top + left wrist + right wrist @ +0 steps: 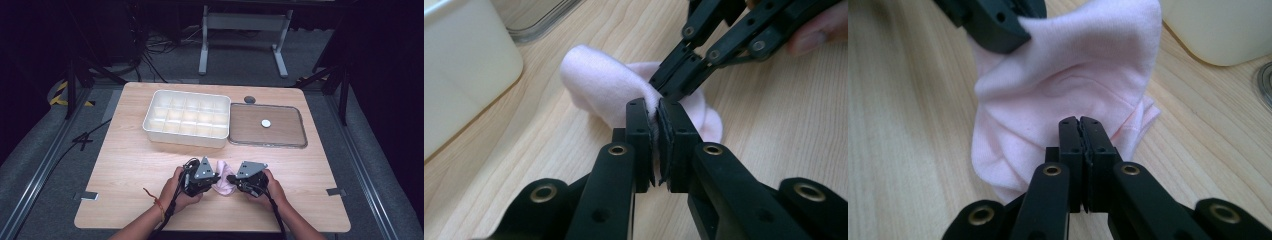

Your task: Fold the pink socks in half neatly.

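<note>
Light wood table [130, 165], w/ white divided tray [187, 118], clear lid [267, 125], pink cloth [223, 181]

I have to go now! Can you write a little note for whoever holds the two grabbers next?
Left gripper: shut on the pink cloth.
Right gripper: shut on the same cloth, from the other side.
The cloth sits bunched on the table, in front of the white divided box; its clear lid lies beside the box.
Done: both grips taken.
Left: probably finish folding and put it in a compartment.
</note>
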The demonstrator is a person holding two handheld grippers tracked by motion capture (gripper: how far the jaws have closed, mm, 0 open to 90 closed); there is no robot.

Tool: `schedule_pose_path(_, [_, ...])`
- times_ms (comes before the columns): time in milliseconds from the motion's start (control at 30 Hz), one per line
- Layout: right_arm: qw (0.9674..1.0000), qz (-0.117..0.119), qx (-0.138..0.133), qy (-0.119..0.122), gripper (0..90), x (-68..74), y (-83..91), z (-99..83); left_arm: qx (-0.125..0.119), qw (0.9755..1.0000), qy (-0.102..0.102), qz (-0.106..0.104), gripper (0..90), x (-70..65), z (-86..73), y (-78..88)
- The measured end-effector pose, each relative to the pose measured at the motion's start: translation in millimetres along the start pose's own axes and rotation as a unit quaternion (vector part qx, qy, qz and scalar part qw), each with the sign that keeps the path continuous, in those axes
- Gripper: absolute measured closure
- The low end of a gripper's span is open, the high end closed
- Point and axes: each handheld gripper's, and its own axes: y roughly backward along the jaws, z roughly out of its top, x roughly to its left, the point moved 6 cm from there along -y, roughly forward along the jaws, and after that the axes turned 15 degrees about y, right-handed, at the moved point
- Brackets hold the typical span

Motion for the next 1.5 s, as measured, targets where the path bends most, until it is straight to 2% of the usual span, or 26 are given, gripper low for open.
schedule_pose_path(167, [1.0000,-0.001,-0.001,0.002,89.2,0.1,-3.0,2.2,0.006,0.9995,-0.031,0.007,83.5,-10.1,0.7,-6.1])
schedule_pose_path(300, [1.0000,-0.002,-0.004,-0.002,85.6,-2.3,6.2,-1.3,0.012,0.9993,-0.034,0.008,83.5,-9.8,-0.4,-7.1])
schedule_pose_path(367, [0.9999,-0.006,-0.008,-0.012,86.1,-6.4,13.5,-5.2,0.010,0.9995,-0.030,0.006,83.5,-8.6,-0.4,-7.7])
schedule_pose_path(500, [0.9996,-0.003,-0.002,-0.028,87.0,-9.1,12.7,-12.2,0.009,0.9995,-0.029,0.005,83.5,-8.2,0.8,-8.8])
schedule_pose_path(633, [0.9998,0.004,0.000,-0.020,87.9,-5.1,6.0,-8.4,0.000,0.9997,-0.023,-0.006,83.2,-11.6,4.0,-13.5])
schedule_pose_path(733, [0.9997,0.007,-0.002,-0.022,88.5,-4.4,3.8,-7.2,0.005,0.9995,-0.029,-0.010,82.6,-16.6,3.8,-20.3])
schedule_pose_path(900, [0.9995,0.013,-0.006,-0.029,88.0,-6.1,3.9,-7.9,0.020,0.9989,-0.043,0.002,81.8,-20.9,1.0,-28.4])
schedule_pose_path(1033, [0.9998,-0.001,-0.003,-0.021,85.5,-11.7,10.8,-7.3,0.030,0.9986,-0.045,0.002,80.9,-22.7,-1.3,-33.2])
schedule_pose_path(1100, [0.9988,-0.020,-0.020,-0.039,85.2,-20.8,20.3,-5.0,0.030,0.9987,-0.041,0.000,80.4,-22.7,-2.0,-35.9])
schedule_pose_path(1200, [0.9970,-0.033,-0.051,-0.049,85.2,-27.5,30.5,1.8,0.027,0.9989,-0.037,-0.001,79.4,-22.7,-1.2,-38.9])
schedule_pose_path(1267, [0.9963,-0.033,-0.065,-0.045,85.2,-25.9,34.1,8.7,0.028,0.9989,-0.037,-0.001,79.3,-22.5,-1.6,-38.8])
schedule_pose_path(1333, [0.9965,-0.026,-0.074,-0.031,84.7,-20.0,33.0,14.6,0.026,0.9991,-0.034,-0.003,79.3,-21.6,-1.5,-39.2])
schedule_pose_path(1400, [0.9970,-0.019,-0.073,-0.019,84.1,-14.1,28.1,17.7,0.025,0.9991,-0.036,-0.001,79.1,-21.9,-1.8,-39.8])
schedule_pose_path(1500, [0.9975,-0.017,-0.068,-0.014,83.8,-13.1,22.6,19.4,0.022,0.9991,-0.036,-0.001,78.8,-21.8,-2.3,-40.0])
